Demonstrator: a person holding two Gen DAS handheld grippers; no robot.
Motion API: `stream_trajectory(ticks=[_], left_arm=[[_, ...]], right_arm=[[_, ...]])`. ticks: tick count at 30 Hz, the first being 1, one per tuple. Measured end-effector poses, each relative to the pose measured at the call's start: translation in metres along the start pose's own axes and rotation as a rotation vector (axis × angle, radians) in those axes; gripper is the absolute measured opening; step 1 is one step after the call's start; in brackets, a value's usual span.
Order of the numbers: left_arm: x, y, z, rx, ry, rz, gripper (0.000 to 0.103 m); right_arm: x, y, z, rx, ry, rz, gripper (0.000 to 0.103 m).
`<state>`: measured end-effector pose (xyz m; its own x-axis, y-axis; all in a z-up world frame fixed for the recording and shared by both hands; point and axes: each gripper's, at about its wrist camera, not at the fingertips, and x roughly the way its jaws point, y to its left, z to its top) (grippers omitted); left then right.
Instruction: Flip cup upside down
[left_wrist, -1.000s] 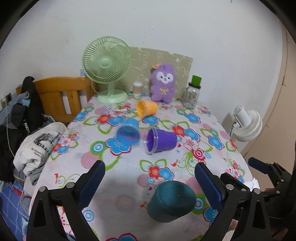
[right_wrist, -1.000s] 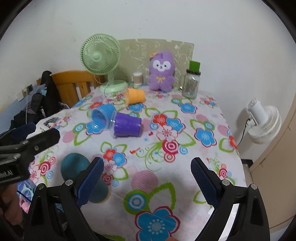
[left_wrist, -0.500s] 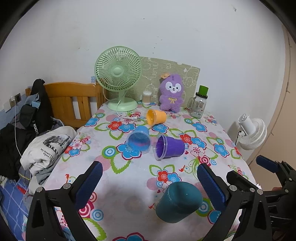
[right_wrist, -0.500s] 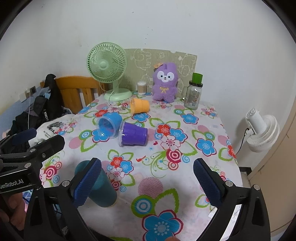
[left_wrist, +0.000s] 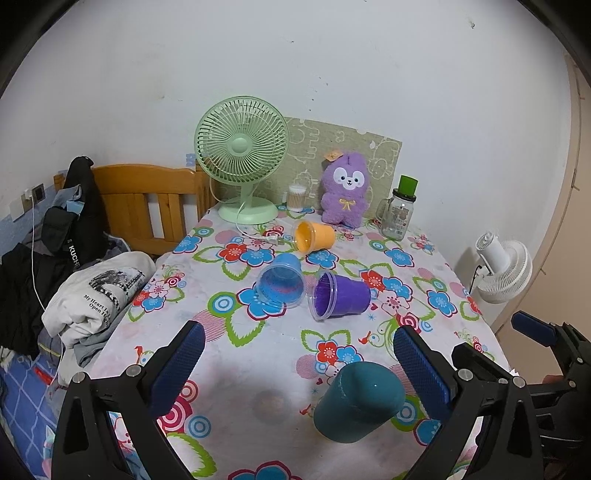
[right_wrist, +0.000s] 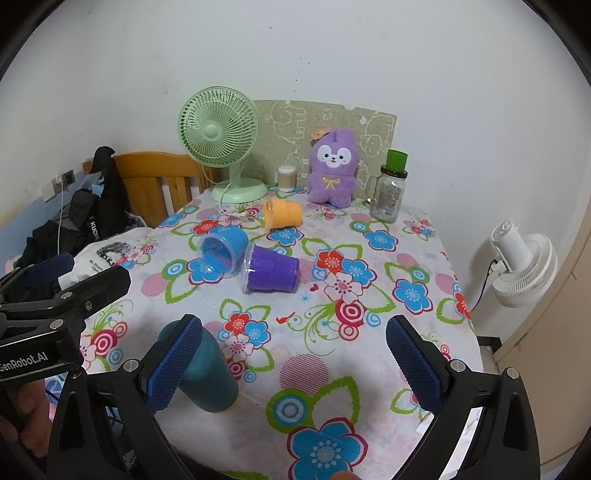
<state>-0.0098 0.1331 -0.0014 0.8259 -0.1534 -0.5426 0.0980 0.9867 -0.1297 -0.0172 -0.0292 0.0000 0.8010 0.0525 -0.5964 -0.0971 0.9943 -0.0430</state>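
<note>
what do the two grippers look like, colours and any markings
Both the left gripper and the right gripper have black angular frames with silver screw heads and two fingers faced with dark blue, finely textured pads. Seen from the right wrist, the left gripper's side carries white "GenRobot.AI" lettering. No cables or sleeves show.

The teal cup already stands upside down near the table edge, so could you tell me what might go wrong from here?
1. The teal cup stands near the front edge of the table, beside the right gripper; a bump could knock it off.
2. The blue cup and purple cup lie on their sides, close together; gripping one may roll the other.
3. The fan's cord lies by the orange cup and might snag.
</note>
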Motion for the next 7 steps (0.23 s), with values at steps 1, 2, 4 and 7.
stream_trajectory(ticks=[1, 2, 4, 7], left_arm=[[-0.0003, 0.0000, 0.0000, 0.000, 0.000, 0.000, 0.103], [0.0001, 0.0000, 0.0000, 0.000, 0.000, 0.000, 0.103], [-0.0002, 0.0001, -0.0001, 0.003, -0.002, 0.000, 0.103], [-0.0004, 0.0005, 0.0014, 0.007, -0.002, 0.002, 0.103]], right_arm=[[-0.0002, -0.0002, 0.0000, 0.000, 0.000, 0.000, 0.101], [-0.0003, 0.0001, 0.0001, -0.002, 0.000, 0.000, 0.101], [-0.0005, 0.0001, -0.0001, 0.000, 0.000, 0.000, 0.101], [-0.0008, 0.0003, -0.0001, 0.002, -0.001, -0.001, 0.101]])
